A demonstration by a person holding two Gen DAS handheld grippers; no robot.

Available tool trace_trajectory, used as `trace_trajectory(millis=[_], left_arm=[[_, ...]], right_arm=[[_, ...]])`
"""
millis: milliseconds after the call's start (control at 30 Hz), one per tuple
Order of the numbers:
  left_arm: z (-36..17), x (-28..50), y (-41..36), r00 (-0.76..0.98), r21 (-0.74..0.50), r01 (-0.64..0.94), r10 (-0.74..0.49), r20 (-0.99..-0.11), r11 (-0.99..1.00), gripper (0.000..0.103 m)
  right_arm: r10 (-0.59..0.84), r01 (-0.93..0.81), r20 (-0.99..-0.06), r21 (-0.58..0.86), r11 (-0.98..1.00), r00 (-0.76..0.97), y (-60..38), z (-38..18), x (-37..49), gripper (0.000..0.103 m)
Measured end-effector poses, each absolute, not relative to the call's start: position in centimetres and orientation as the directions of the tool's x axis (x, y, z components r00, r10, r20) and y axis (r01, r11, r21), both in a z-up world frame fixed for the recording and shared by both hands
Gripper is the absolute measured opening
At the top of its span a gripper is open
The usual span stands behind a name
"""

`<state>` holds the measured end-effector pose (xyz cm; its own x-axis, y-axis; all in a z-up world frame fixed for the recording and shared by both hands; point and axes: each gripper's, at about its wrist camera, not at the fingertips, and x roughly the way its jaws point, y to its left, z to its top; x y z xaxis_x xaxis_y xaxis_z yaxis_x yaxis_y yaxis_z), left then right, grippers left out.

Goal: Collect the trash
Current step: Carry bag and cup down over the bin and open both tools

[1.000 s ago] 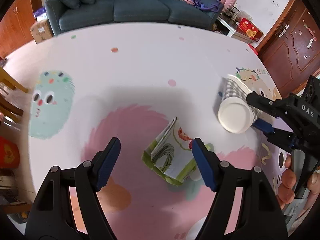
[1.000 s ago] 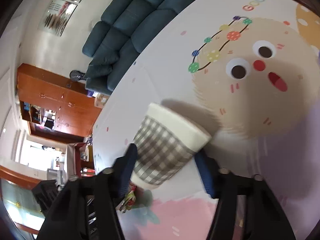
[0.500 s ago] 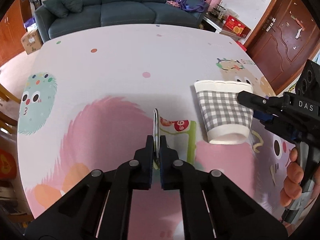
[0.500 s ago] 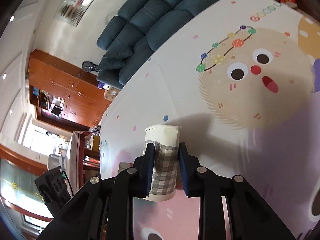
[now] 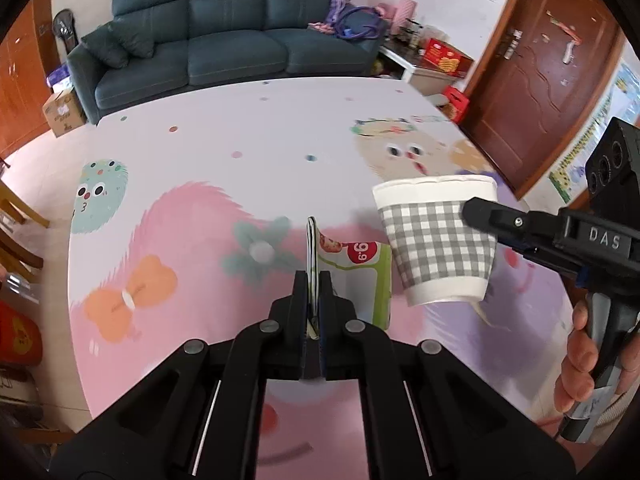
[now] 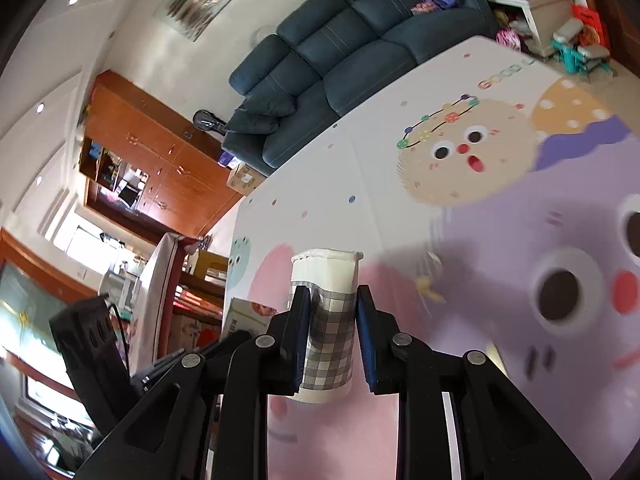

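My left gripper is shut on the thin edge of a flattened green-and-white carton, held above the cartoon play mat. My right gripper is shut on a grey-checked paper cup, squeezed flat between the blue pads and lifted off the mat. In the left wrist view the same cup hangs upright at the right, clamped by the right gripper, with a hand on its handle. In the right wrist view the carton shows at lower left.
A dark blue sofa stands beyond the mat's far edge. A cardboard box sits left of it, and a wooden door at the right. A small yellow scrap lies on the mat near the cup.
Both grippers closed, the left on the carton and the right on the cup, flattening them. Both then rose off the mat, so the floor now looks farther away.
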<state>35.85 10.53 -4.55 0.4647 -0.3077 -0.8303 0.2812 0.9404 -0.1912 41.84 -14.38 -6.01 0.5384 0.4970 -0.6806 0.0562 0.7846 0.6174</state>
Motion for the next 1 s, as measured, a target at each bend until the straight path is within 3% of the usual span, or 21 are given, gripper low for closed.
trace_trajectory(millis=[267, 500, 800, 1000], left_arm=[[-0.3, 24.8, 8.0, 0.468, -0.223, 0.348, -0.375, -0.801, 0.911, 0.002], [-0.4, 15.0, 4.8, 0.393, -0.286, 0.434, -0.465, -0.793, 0.854, 0.002], [-4.8, 4.3, -0.7, 0.319, -0.186, 0.6, -0.446, -0.836, 0.778, 0.002], [-8.8, -0.8, -4.1, 0.293, -0.104, 0.698, -0.415, -0.862, 0.708, 0.002]], right_arm=[[0.498, -0.023, -0.676, 0.581, 0.814, 0.543, -18.6, -1.6, 27.0, 0.022], [0.465, -0.049, -0.705, 0.524, 0.85, 0.536, -22.1, 0.1, 13.5, 0.022], [0.435, 0.141, -0.806, 0.524, 0.84, 0.402, -26.5, -6.9, 0.9, 0.022], [0.421, 0.295, -0.848, 0.513, 0.806, 0.322, -28.4, -13.6, -1.4, 0.022]])
